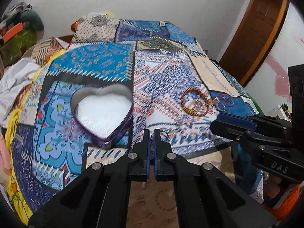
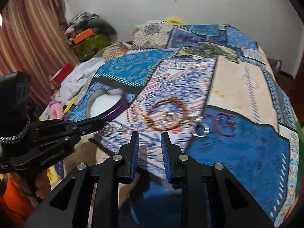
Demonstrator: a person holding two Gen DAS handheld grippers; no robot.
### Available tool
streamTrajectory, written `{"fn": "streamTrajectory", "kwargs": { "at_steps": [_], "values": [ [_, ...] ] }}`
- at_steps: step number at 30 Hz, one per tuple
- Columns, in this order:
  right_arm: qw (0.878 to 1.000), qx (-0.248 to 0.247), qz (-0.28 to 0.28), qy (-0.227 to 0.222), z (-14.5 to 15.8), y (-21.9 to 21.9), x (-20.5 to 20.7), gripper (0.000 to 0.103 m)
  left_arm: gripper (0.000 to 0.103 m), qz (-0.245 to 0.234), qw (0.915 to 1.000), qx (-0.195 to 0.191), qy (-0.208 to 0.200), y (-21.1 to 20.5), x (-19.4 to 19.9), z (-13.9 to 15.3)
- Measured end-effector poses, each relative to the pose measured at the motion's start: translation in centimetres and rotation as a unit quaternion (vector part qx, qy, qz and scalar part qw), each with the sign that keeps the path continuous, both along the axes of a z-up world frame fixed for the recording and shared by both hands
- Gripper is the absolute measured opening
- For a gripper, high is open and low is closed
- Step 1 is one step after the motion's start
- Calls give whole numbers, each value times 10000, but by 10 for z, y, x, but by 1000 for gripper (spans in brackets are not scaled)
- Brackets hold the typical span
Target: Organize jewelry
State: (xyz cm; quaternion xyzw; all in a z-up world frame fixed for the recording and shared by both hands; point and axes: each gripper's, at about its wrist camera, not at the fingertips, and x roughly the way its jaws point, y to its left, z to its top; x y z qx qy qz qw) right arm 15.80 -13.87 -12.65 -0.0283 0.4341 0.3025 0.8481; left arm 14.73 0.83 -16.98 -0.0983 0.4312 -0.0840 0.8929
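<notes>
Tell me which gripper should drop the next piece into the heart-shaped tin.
Left. The left gripper is shut on a silver ring and sits right beside the heart-shaped tin. The right gripper is open, holds nothing, and points at the orange bangle, farther away.

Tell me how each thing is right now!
Heart box: open, white inside, no jewelry in it.
Left claw: shut on a small clear ring.
Right claw: partly open, holding nothing.
Orange bangle: lying flat on the blanket.
Silver ring: lying on the blanket.
</notes>
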Motion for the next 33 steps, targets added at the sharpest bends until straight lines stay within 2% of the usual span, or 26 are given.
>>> {"fn": "streamTrajectory", "kwargs": {
  "at_steps": [18, 25, 31, 33],
  "values": [
    [9995, -194, 221, 69, -9, 57, 26, 21, 1, -76, 9996, -283, -15, 17, -2, -12],
    [9996, -230, -169, 1, -4, 32, 26, 21, 1, 29, 9993, -374, -56, 28, 5, -5],
    [9980, -147, -620, 44, -1, -6, 25, 21, 1, -207, 9989, -284, -319, 6, 12, 17],
    [9969, -97, -775, 32, 4, -21, 25, 21, 1, -288, 9986, -96, -440, -6, 12, 25]
  ]
}}
